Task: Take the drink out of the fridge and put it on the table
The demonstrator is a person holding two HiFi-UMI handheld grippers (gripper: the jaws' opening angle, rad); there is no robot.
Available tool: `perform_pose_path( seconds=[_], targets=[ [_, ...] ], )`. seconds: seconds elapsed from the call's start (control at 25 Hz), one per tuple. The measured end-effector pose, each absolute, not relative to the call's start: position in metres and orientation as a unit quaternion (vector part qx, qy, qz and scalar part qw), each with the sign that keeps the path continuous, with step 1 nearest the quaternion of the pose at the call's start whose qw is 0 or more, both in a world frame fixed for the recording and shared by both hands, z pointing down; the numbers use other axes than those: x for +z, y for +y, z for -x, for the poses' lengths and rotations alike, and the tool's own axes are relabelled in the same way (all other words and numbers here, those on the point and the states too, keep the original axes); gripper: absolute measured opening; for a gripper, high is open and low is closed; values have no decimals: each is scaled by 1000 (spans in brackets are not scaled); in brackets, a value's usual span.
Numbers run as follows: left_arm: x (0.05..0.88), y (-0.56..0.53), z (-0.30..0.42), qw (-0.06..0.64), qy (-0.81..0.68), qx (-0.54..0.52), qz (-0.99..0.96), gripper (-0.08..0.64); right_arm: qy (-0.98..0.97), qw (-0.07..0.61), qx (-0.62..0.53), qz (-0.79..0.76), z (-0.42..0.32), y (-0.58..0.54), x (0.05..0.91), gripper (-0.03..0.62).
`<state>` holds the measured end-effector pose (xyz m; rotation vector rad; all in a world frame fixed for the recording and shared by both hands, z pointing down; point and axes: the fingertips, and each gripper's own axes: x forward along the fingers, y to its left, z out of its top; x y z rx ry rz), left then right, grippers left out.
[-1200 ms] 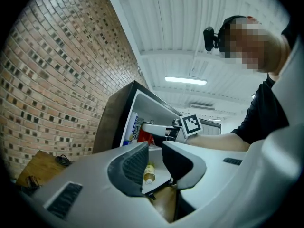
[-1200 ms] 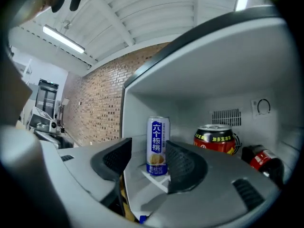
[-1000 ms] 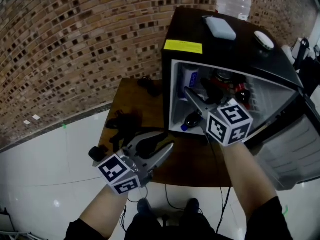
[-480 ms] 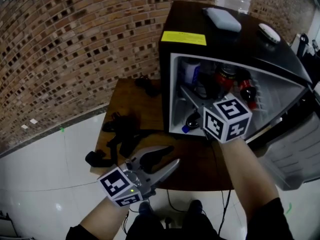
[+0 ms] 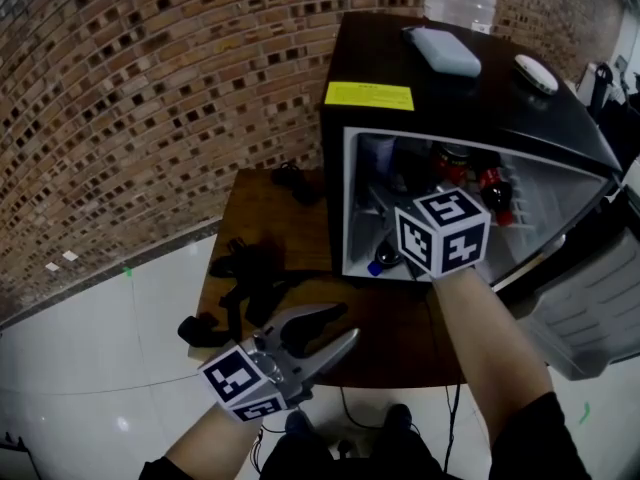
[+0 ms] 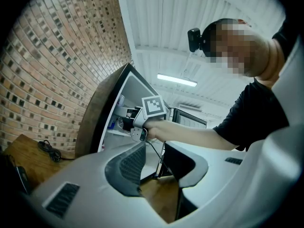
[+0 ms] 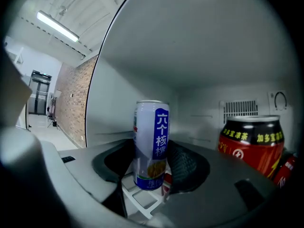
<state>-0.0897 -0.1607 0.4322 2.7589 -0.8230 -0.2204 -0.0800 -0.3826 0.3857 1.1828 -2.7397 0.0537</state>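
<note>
A tall white and blue drink can (image 7: 152,144) stands on the wire shelf inside the open black mini fridge (image 5: 440,78). My right gripper (image 7: 149,170) reaches into the fridge with the can between its jaws, which are closing; I see no firm press of the pads. In the head view only its marker cube (image 5: 440,233) shows at the fridge opening. My left gripper (image 5: 345,324) hovers open and empty over the near edge of the wooden table (image 5: 270,208). In its own view the left gripper (image 6: 154,151) points toward the fridge.
A red can (image 7: 250,144) stands just right of the white can, and a dark bottle with a blue cap (image 5: 383,260) lies lower in the fridge. The fridge door (image 5: 590,298) hangs open at right. Black cables and gear (image 5: 250,268) lie on the table's left part.
My right gripper has pushed deeper into the fridge. The left gripper has drifted a little nearer to me, still open.
</note>
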Motion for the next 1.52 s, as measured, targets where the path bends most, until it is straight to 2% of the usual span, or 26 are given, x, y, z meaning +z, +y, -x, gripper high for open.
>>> perform_pose_path(
  seconds=[0.32, 0.68, 0.84, 1.12, 1.52],
  targets=[
    [444, -165, 93, 124, -295, -71, -945, 126, -915, 52, -27, -398, 69, -360, 382, 232],
    [464, -155, 61, 119, -289, -71, -947, 126, -938, -11, -31, -345, 16, -266, 375, 233],
    [478, -147, 38, 127, -283, -73, -948, 124, -942, 7, -20, -335, -15, -229, 417, 233],
    [540, -137, 6, 103, -293, -17, -950, 124, -939, 23, 5, -343, -59, -189, 531, 233],
    [601, -127, -5, 137, -314, -14, -939, 124, -926, 67, 37, -370, -78, -178, 632, 233]
  ],
)
